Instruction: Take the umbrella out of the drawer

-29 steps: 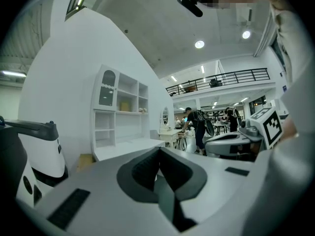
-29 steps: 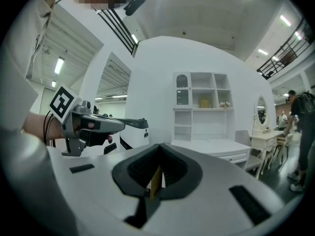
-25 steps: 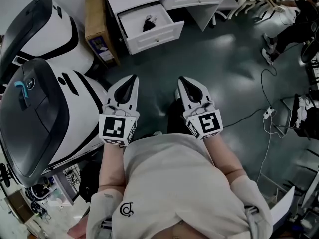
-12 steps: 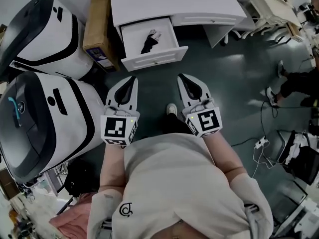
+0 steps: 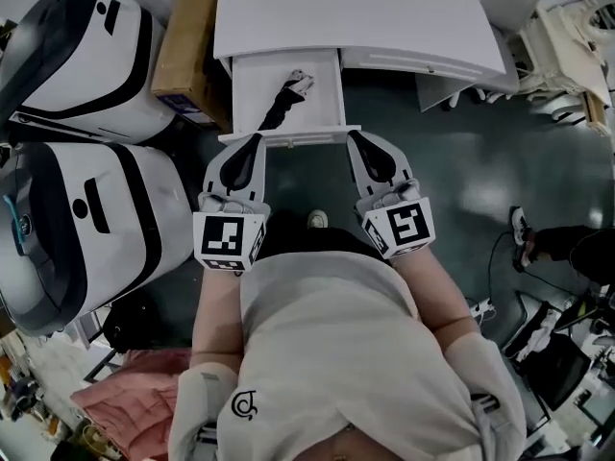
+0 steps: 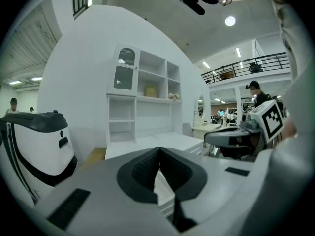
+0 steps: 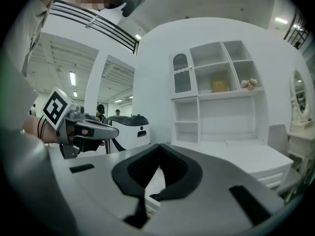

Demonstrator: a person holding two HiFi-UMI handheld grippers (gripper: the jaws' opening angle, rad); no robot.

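Observation:
A black folded umbrella [image 5: 277,107] with a pale handle end lies in the open drawer [image 5: 252,80] of a white desk [image 5: 346,12]. My left gripper [image 5: 252,139] and right gripper [image 5: 357,137] are held side by side, their tips at the drawer's front edge, left and right of the umbrella. Both are shut with nothing between the jaws. In the left gripper view the left gripper [image 6: 158,149] points at the desk, with the right gripper [image 6: 246,132] beside it. From the right gripper [image 7: 159,157], its own view shows the left gripper [image 7: 74,127] off to the side.
Two large white-and-black machine shells [image 5: 82,56] [image 5: 72,229] stand at the left, with a cardboard box [image 5: 187,46] against the desk. A white shelf unit [image 6: 142,107] rises behind the desk. Pink cloth [image 5: 125,416] lies lower left; cables and a person's shoe [image 5: 522,229] are at the right.
Both grippers have moved forward across the floor to the desk. The open drawer, earlier well ahead, now sits right at their tips. Both stayed shut.

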